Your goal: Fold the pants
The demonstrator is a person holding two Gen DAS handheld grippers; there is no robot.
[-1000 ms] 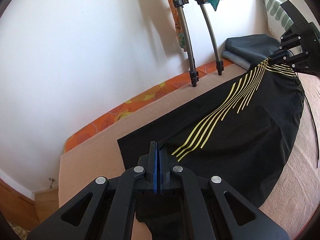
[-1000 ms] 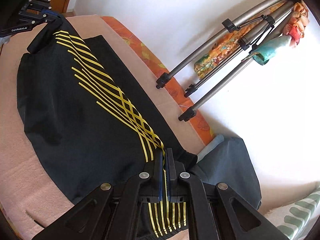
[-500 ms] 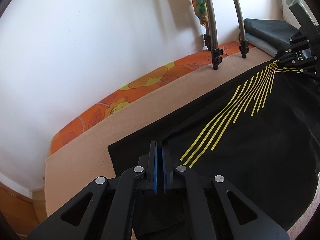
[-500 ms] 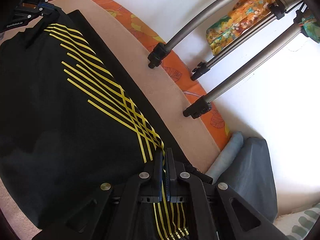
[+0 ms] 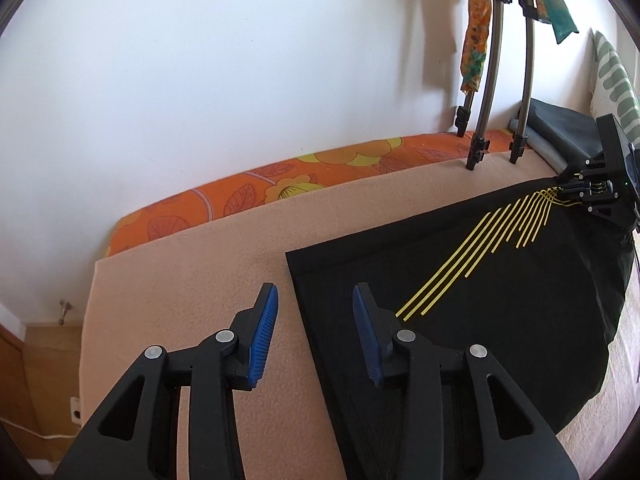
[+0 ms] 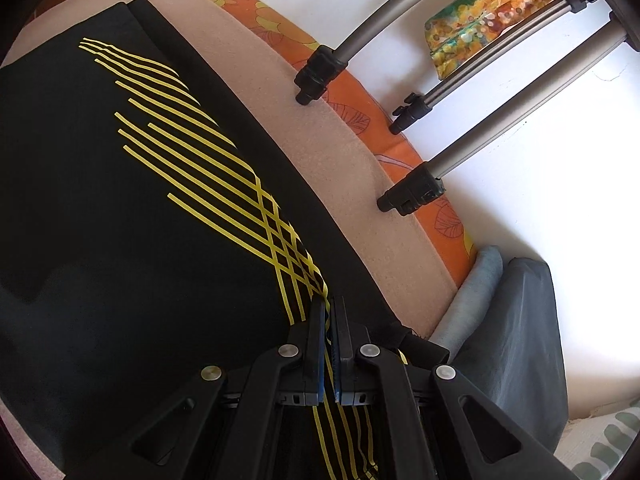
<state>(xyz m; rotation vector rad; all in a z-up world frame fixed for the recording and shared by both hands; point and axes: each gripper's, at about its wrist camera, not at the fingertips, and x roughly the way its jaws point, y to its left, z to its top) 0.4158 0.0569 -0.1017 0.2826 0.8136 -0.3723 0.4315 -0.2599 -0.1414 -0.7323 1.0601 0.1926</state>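
Black pants with yellow stripes (image 5: 500, 300) lie flat on a beige blanket (image 5: 200, 264). They also show in the right wrist view (image 6: 120, 220). My left gripper (image 5: 316, 324) is open and empty, its jaws straddling the near edge of the pants. My right gripper (image 6: 329, 320) is shut on the pants at their striped end, close to the blanket; it also shows in the left wrist view (image 5: 576, 190) at the far right.
A tripod's legs (image 6: 416, 192) stand on the blanket's far edge by the white wall, with colourful cloths hanging on it (image 5: 474, 40). An orange flowered mattress edge (image 5: 280, 184) runs along the wall. Folded dark and grey clothes (image 6: 516, 340) lie beyond the right gripper.
My left gripper has opened and let go of the pants, which now lie flat. The right gripper has lowered, staying shut on the striped end.
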